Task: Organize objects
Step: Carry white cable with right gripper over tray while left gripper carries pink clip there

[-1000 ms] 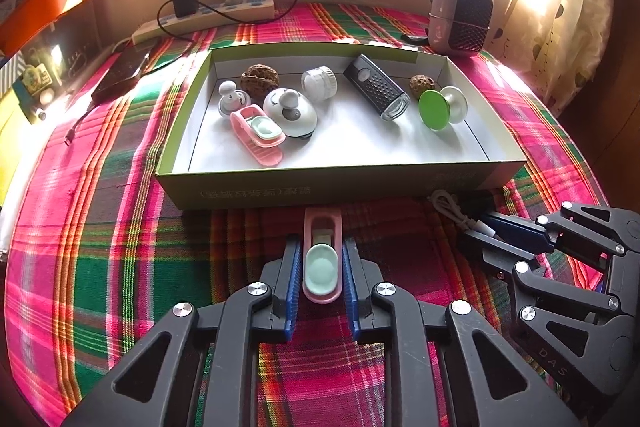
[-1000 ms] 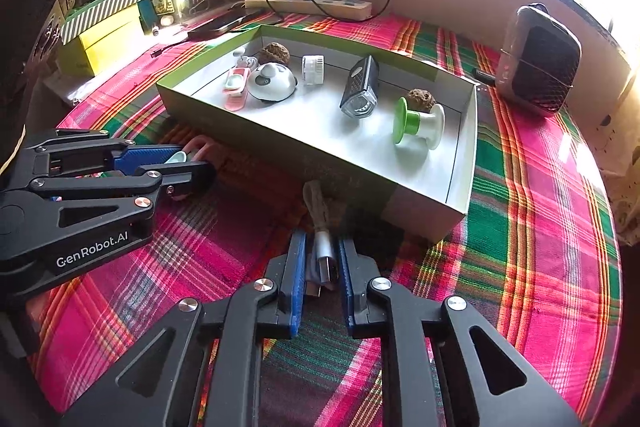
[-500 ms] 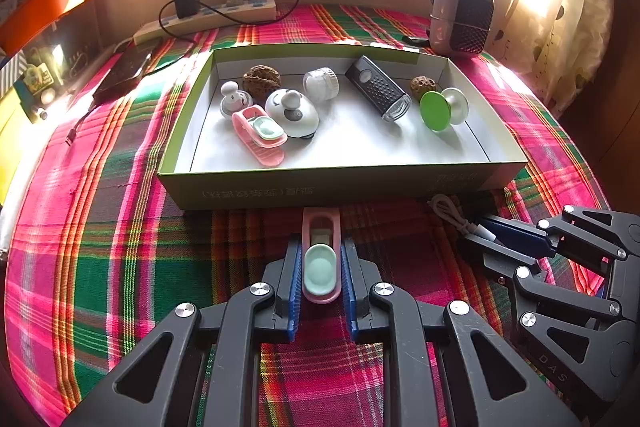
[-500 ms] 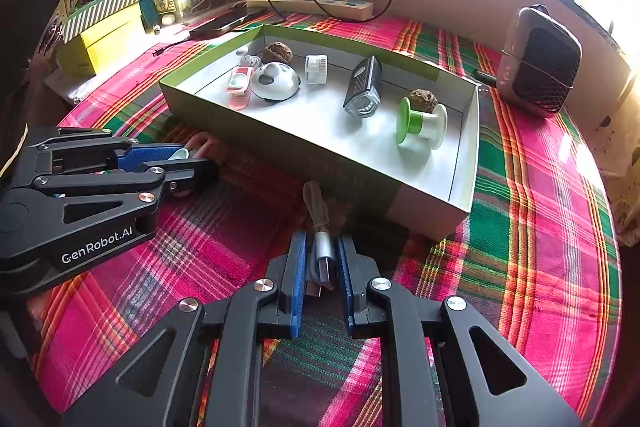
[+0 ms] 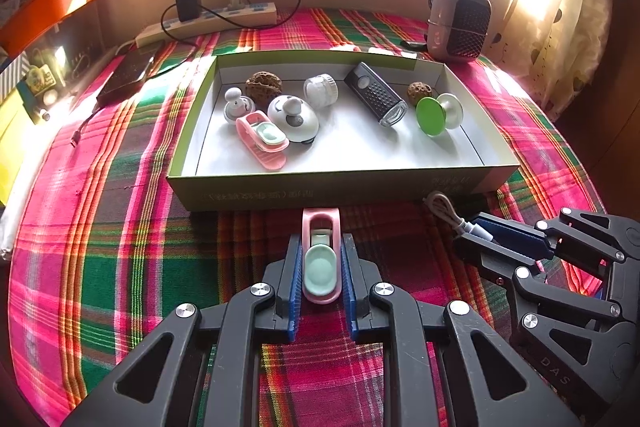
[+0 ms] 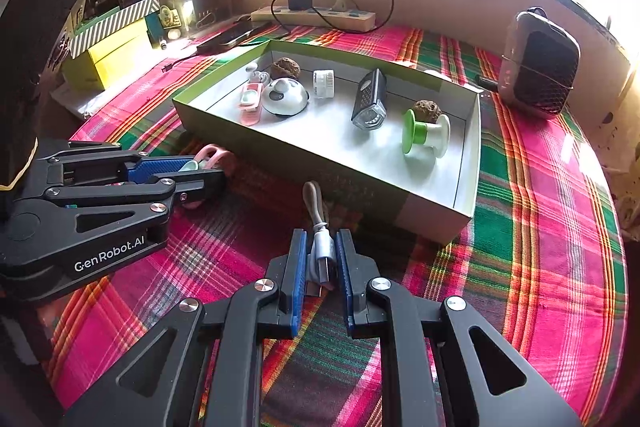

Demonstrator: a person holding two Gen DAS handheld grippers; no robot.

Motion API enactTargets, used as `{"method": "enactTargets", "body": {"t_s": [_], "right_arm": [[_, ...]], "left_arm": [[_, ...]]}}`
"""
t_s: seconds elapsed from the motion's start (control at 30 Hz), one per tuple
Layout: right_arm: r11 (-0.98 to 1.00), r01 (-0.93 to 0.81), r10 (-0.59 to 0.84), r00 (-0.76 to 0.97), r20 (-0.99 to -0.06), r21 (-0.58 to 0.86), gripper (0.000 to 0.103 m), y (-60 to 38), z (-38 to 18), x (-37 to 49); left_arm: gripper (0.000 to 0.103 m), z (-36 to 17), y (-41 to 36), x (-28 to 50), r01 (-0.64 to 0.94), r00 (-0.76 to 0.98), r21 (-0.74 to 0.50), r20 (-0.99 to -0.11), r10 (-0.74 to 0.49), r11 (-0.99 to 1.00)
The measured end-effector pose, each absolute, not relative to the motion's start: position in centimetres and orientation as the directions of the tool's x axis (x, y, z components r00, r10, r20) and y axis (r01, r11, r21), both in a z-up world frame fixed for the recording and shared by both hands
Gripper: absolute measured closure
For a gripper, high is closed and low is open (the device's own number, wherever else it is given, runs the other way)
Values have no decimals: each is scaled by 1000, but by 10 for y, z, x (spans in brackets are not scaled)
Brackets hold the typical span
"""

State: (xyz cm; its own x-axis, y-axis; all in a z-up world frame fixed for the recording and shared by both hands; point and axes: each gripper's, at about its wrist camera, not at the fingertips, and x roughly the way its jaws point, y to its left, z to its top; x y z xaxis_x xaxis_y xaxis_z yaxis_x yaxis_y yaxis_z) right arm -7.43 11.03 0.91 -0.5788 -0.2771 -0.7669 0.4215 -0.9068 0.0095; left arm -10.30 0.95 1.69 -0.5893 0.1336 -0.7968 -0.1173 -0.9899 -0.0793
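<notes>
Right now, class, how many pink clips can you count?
2: one pink clip lies inside the green box; the other is held in the left gripper outside it.

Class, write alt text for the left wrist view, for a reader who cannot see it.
The left gripper clamps a pink and mint clip over a plaid cloth, before a green box of small items; the right gripper pinches a USB cable.

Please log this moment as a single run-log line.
left gripper: shut on pink-and-mint plastic clip | right gripper: shut on short grey USB cable | both outside green cardboard tray
</notes>
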Motion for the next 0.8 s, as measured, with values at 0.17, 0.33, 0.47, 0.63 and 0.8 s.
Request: {"method": "enactTargets", "body": {"t_s": [0.17, 0.33, 0.47, 0.63, 0.8], "right_arm": [[-907, 419, -293, -584, -757, 28, 87, 112, 14, -73], [-909, 413, -309, -591, -745, 50, 87, 115, 20, -73], [-912, 406, -313, -601, -735, 56, 87, 118, 26, -73], [-916, 397, -313, -615, -724, 58, 87, 119, 33, -75], [-920, 389, -309, -627, -715, 56, 87, 121, 40, -79]], "left_arm": [[87, 23, 9, -99, -122, -603, -78, -786, 136, -989], [87, 31, 8, -98, -127, -619, -80, -772, 142, -989], [87, 37, 8, -99, -136, -628, -87, -763, 154, -987], [87, 47, 7, -101, -142, -645, -88, -747, 160, -986], [87, 54, 6, -107, -161, -645, -107, -741, 187, -981]]}}
